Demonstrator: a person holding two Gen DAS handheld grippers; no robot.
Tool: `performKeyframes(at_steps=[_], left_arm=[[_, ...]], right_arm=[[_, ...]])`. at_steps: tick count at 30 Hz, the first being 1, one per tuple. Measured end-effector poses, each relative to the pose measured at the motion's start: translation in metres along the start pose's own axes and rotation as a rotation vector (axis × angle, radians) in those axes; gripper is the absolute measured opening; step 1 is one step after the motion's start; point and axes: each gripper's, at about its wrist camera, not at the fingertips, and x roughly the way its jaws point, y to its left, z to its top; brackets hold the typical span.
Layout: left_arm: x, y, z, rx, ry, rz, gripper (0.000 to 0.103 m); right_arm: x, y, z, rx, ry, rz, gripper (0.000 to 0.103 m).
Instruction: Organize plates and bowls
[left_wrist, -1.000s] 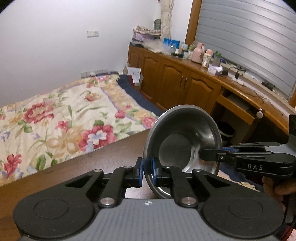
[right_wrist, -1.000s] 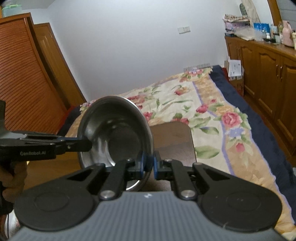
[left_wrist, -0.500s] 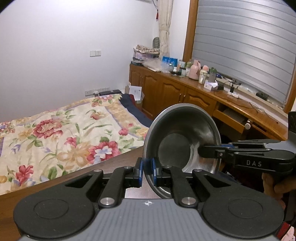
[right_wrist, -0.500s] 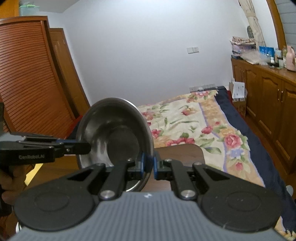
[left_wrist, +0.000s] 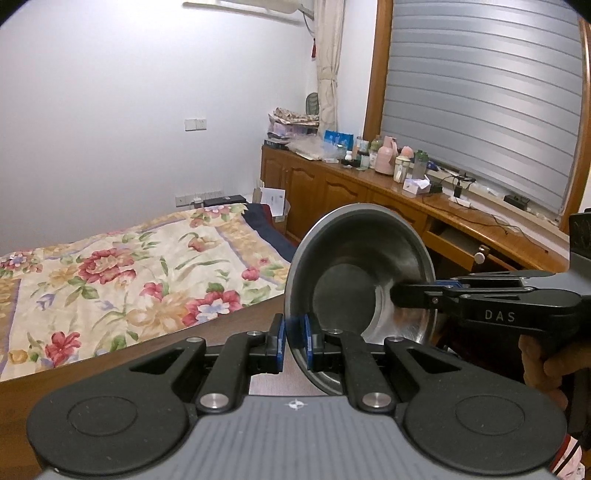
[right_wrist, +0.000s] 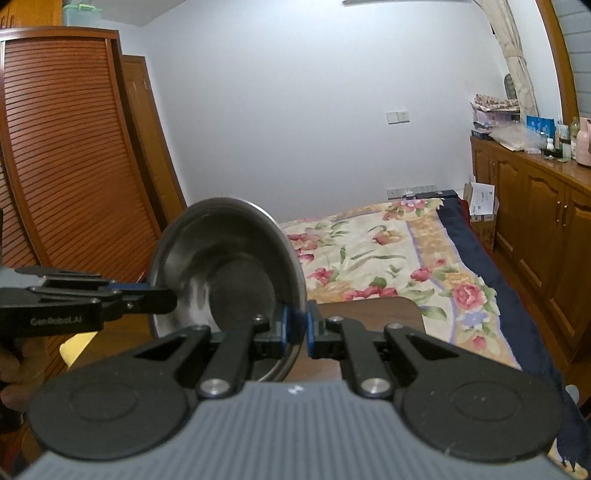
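Note:
A stainless steel bowl (left_wrist: 354, 273) is held in the air on edge, its hollow facing the cameras. My left gripper (left_wrist: 294, 330) is shut on its left rim. My right gripper (left_wrist: 402, 295) comes in from the right and pinches the opposite rim. In the right wrist view the same bowl (right_wrist: 225, 266) sits left of centre, my right gripper (right_wrist: 295, 328) is shut on its right rim, and my left gripper (right_wrist: 162, 295) clamps the left rim. The brown wooden table (left_wrist: 221, 332) lies below the bowl.
A bed with a floral cover (left_wrist: 129, 258) lies beyond the table. Wooden cabinets with bottles and clutter (left_wrist: 369, 173) run along the right wall, one drawer (left_wrist: 454, 243) open. A slatted wardrobe (right_wrist: 66, 166) stands at the left in the right wrist view.
Both grippers have risen together with the bowl. More wall and window and less table show now. The grip on both rims is unchanged.

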Motion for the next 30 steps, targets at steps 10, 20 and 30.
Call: performKeyframes(at_steps=[10, 20, 30], left_arm=[[-0.033, -0.002, -0.025, -0.029, -0.012, 0.019, 0.011], [-0.061, -0.003, -0.055, -0.061, 0.000, 0.055, 0.011], [-0.075, -0.013, -0.081, -0.083, 0.025, 0.082, 0.011]], right_arm=[[-0.012, 0.018, -0.018, -0.004, 0.022, 0.033, 0.012], [-0.019, 0.042, -0.036, -0.041, 0.062, 0.080, 0.012], [-0.024, 0.042, -0.052, 0.003, 0.097, 0.140, 0.011]])
